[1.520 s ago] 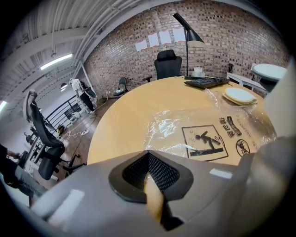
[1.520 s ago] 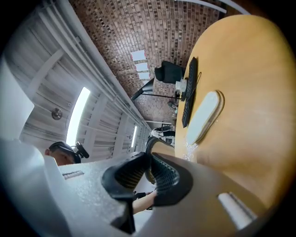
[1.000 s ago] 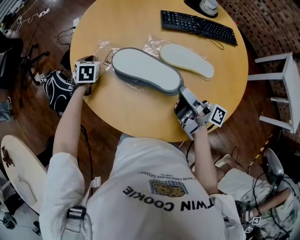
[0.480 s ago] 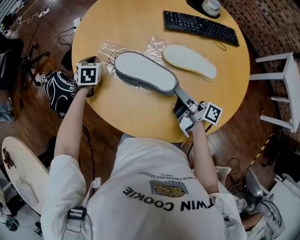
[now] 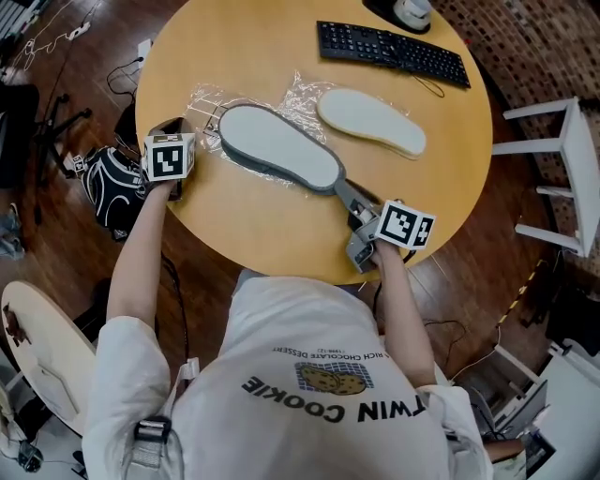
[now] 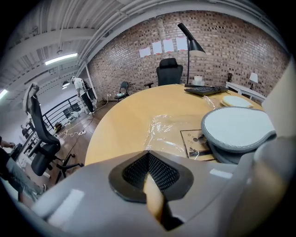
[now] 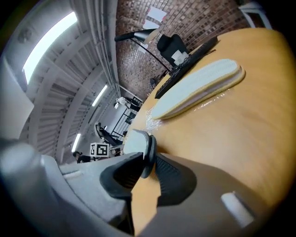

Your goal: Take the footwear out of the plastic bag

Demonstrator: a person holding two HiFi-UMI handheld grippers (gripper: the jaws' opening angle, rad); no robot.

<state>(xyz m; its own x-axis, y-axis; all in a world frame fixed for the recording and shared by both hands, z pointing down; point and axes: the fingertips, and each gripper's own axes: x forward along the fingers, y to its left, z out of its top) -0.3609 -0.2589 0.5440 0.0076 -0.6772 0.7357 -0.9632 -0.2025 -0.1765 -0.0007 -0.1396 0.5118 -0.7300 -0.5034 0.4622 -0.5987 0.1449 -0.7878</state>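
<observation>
A grey slipper (image 5: pixel 277 145) lies sole-up on the round wooden table (image 5: pixel 272 234), its toe end over a crumpled clear plastic bag (image 5: pixel 208 98). A cream slipper (image 5: pixel 370 120) lies sole-up behind it, partly on plastic. My right gripper (image 5: pixel 343 193) is at the grey slipper's heel. The heel rim (image 7: pixel 144 146) sits between its jaws, which are opening and look slack on it. My left gripper (image 5: pixel 180 131) is at the bag's left edge. In the left gripper view its jaws are closed, and the bag's edge (image 6: pixel 159 136) runs into the gripper (image 6: pixel 148 155).
A black keyboard (image 5: pixel 394 52) and a white object (image 5: pixel 412 11) are at the table's far side. A white chair (image 5: pixel 553 178) stands to the right. A black bag (image 5: pixel 108 187) lies on the floor to the left, and cables trail over the floor.
My right gripper has swung in closer to the slipper's heel and lies flatter on the table. The slipper, the bag and the left gripper have barely moved.
</observation>
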